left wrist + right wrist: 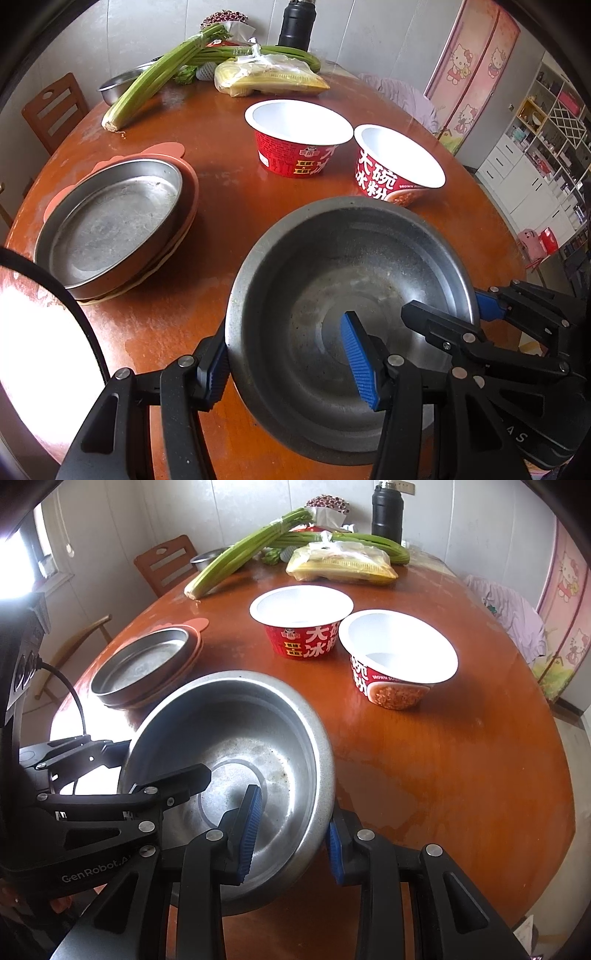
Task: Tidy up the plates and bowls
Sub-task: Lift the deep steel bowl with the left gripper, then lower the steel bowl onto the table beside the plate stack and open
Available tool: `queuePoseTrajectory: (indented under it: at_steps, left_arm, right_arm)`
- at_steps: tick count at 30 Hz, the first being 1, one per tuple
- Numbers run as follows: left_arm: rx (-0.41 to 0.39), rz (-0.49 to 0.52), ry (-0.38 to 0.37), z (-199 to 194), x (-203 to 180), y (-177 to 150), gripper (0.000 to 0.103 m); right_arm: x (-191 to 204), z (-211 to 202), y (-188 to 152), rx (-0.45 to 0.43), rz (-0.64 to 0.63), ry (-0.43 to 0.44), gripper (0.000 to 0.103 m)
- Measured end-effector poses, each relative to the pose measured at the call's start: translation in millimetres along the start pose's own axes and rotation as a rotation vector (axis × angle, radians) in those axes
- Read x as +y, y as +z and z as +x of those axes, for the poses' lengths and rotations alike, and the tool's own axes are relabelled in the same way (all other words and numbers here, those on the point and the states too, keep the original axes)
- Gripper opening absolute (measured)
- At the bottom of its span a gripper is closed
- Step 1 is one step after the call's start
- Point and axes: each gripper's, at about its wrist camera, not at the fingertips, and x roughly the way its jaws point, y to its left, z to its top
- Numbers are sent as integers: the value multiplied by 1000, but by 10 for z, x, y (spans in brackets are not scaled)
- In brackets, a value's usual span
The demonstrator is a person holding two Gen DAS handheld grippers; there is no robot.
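The round wooden table [229, 206] spreads beyond both grippers. Between them sits the steel bowl [332, 295], its wall clamped on opposite sides: the left gripper [291, 363] grasps its left rim, one blue pad outside and one inside, and the right gripper [291, 836] pinches the right rim likewise. Ahead and left of the left fingers, a steel plate [110, 221] tops a pink stack. Straight ahead stand two red paper bowls [299, 140], empty and just beside each other.
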Motion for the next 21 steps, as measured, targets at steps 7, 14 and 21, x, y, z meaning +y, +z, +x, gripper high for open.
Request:
queuePoseTrajectory:
  at_steps: [7,14,21]
  left_arm:
    - [13,4,4,42,-6,-2,55]
    - [16,14,9,55,-16,-9,55]
    - [16,11,0,42,-11,0,56]
  right_arm:
    - [-32,44,-1,15,1,6,34]
    - [-47,77,0,25,5,16,34]
    - [-75,89,-5,35,19,41,34]
